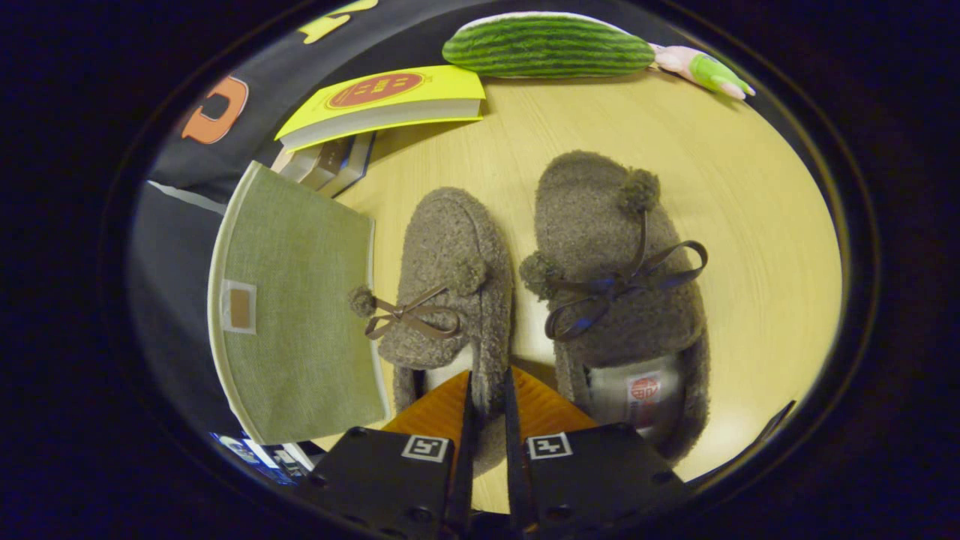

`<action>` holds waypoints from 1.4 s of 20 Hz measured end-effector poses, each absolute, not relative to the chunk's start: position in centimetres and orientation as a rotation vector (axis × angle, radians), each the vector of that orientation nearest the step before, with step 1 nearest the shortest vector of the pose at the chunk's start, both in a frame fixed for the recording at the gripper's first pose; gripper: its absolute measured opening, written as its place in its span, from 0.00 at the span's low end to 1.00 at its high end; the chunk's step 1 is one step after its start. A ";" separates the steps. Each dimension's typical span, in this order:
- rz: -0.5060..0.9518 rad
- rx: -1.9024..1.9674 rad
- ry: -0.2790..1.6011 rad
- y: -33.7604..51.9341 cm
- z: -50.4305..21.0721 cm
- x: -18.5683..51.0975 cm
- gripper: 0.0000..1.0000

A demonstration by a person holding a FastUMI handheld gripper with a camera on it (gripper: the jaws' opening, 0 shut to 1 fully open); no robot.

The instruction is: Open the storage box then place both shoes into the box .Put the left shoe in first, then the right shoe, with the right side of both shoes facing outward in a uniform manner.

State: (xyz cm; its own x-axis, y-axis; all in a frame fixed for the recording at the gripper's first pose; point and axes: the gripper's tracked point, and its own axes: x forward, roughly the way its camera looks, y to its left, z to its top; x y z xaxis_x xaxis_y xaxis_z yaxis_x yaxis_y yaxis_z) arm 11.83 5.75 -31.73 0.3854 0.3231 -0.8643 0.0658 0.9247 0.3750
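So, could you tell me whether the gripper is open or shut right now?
Shut on the left shoe: the gripper has both fingers pressed on that shoe's side wall near the heel, with hardly any gap between them.

Two fuzzy grey-brown slippers lie side by side on the wooden table, toes pointing away, each tied with a brown ribbon bow and pompoms. The left slipper point(450, 292) sits just beside the green fabric storage box point(289, 307), lid closed; the right slipper point(619, 300) lies apart.
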 end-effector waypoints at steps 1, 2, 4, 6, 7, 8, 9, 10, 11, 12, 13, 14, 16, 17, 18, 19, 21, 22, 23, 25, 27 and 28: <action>0.172 0.371 1.178 5.7 -32.0 12.1 0.21; 0.181 0.372 1.180 5.8 -31.8 12.0 0.11; 0.201 0.416 1.192 6.5 -31.1 11.2 0.06; 0.220 0.464 1.198 7.3 -30.3 10.3 0.06; 0.227 0.483 1.197 7.6 -29.8 9.8 0.06; 0.233 0.502 1.196 7.8 -29.1 9.3 0.06; 0.239 0.525 1.192 8.1 -28.1 8.8 0.06; 0.243 0.548 1.182 8.3 -26.9 8.3 0.06; 0.242 0.563 1.161 8.2 -25.5 7.9 0.06; 0.247 0.560 1.133 8.1 -23.8 7.5 0.06; 0.251 0.545 1.099 8.0 -21.8 6.9 0.06; 0.254 0.532 1.068 8.0 -19.8 6.6 0.06; 0.271 0.513 1.010 8.9 -15.4 6.1 0.06; 0.285 0.505 0.983 9.5 -13.0 6.0 0.06; 0.300 0.501 0.957 10.4 -11.0 6.1 0.06; 0.324 0.503 0.930 11.8 -8.7 6.3 0.06; 0.356 0.517 0.909 14.4 -6.0 6.7 0.06; 0.362 0.522 0.909 15.8 -5.0 7.1 0.06; 0.362 0.521 0.911 16.9 -4.6 7.5 0.06; 0.350 0.524 0.927 19.6 -4.5 8.6 0.06; 0.345 0.537 0.957 22.3 -5.6 9.8 0.06; 0.337 0.544 0.977 23.5 -6.6 10.3 0.06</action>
State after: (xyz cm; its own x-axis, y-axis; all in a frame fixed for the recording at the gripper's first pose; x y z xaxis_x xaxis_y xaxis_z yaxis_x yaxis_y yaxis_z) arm 10.35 23.52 -6.60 0.5236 0.5021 -0.6883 -0.0285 0.8178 0.5749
